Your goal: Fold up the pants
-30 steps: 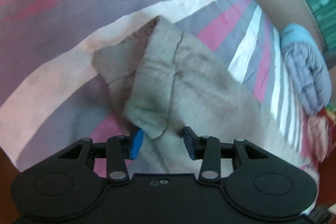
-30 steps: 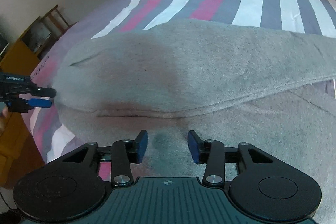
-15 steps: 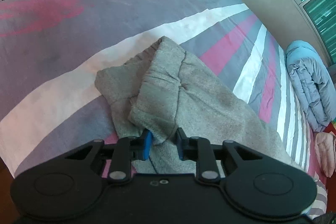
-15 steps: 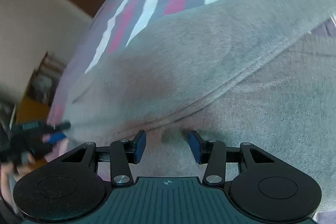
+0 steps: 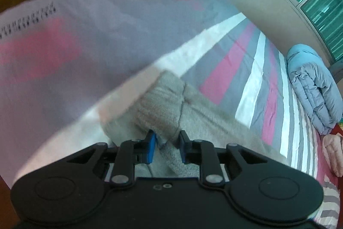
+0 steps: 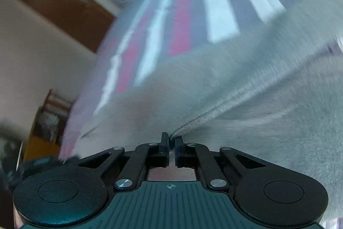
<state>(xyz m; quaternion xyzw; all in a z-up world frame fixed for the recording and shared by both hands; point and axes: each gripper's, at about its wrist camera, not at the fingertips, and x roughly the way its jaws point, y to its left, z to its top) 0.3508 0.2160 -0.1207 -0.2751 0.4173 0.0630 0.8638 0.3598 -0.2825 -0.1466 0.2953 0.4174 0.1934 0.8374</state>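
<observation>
Grey pants lying on the striped bed, left tongs clamped on their bunched end, right tongs pinched narrow on a seam fold, blue duvet far across the bed

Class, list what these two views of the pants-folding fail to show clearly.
- Left wrist view: printed lettering on the bedsheet, smeared by motion blur.
- Left wrist view: pants lower part, hidden behind the left tongs.
- Right wrist view: pants' full outline, cut off by the frame edge; right tongs pinch a fold.
</observation>
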